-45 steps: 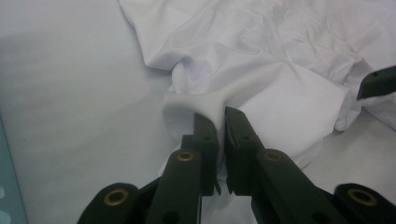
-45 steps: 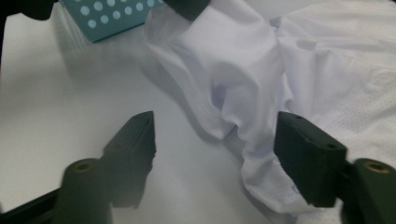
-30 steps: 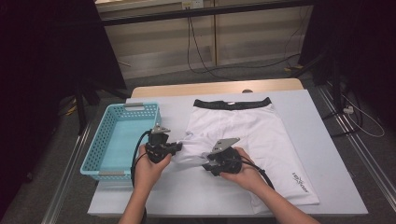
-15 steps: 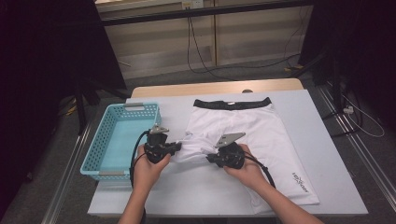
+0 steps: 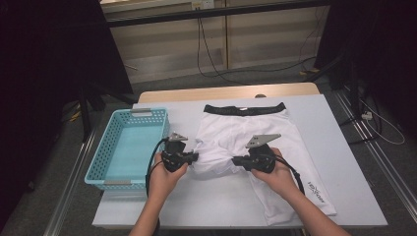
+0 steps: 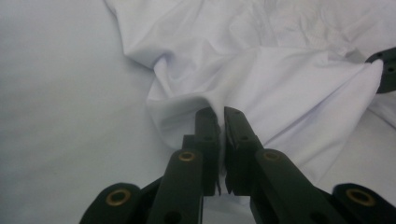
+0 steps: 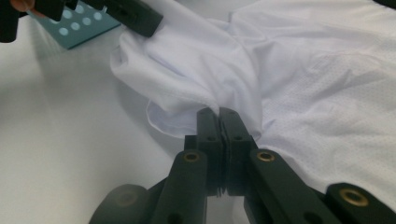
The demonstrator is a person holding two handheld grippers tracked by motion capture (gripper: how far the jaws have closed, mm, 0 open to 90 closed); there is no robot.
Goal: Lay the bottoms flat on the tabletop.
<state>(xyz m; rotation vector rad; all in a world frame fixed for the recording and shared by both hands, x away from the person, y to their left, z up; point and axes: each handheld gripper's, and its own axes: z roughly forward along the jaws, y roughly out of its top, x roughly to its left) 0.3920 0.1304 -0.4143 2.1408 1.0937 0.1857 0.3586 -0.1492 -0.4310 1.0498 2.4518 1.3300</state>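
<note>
Shorts (image 5: pixel 255 142) pinched by both claws on the surface (image 5: pixel 334 147).

White shorts lie mid-surface, black waistband toward the far edge, one leg reaching the near right corner. Left claw (image 5: pixel 195 157) is clamped on the bunched left leg cloth; right claw (image 5: pixel 235 160), jaws just closed, seems to grip a fold just beside it, though the pads hide the cloth. Blue basket (image 5: pixel 98 167) sits at the left edge.
</note>
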